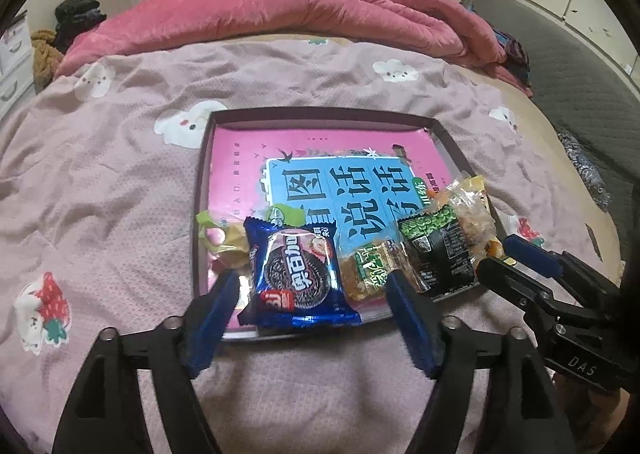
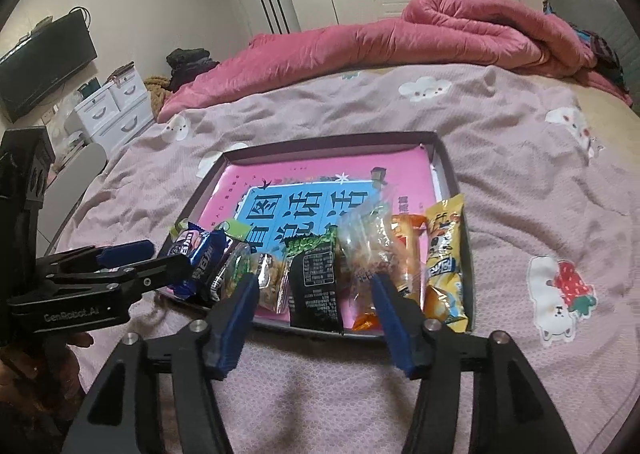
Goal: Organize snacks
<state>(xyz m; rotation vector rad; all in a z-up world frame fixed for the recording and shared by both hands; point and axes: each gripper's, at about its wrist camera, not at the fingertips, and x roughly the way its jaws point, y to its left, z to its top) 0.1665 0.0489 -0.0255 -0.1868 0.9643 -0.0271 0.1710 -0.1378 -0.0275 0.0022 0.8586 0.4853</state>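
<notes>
Left wrist: quilt [image 1: 280, 10] behind tray [image 1: 320, 115]

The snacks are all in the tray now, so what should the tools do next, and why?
Probably lift both tools a little up and back. The left tool stands open around the blue cookie pack, the right tool open around the black-and-green pack; neither seems to pinch anything. The snacks already lie in a row along the tray's near edge.
</notes>
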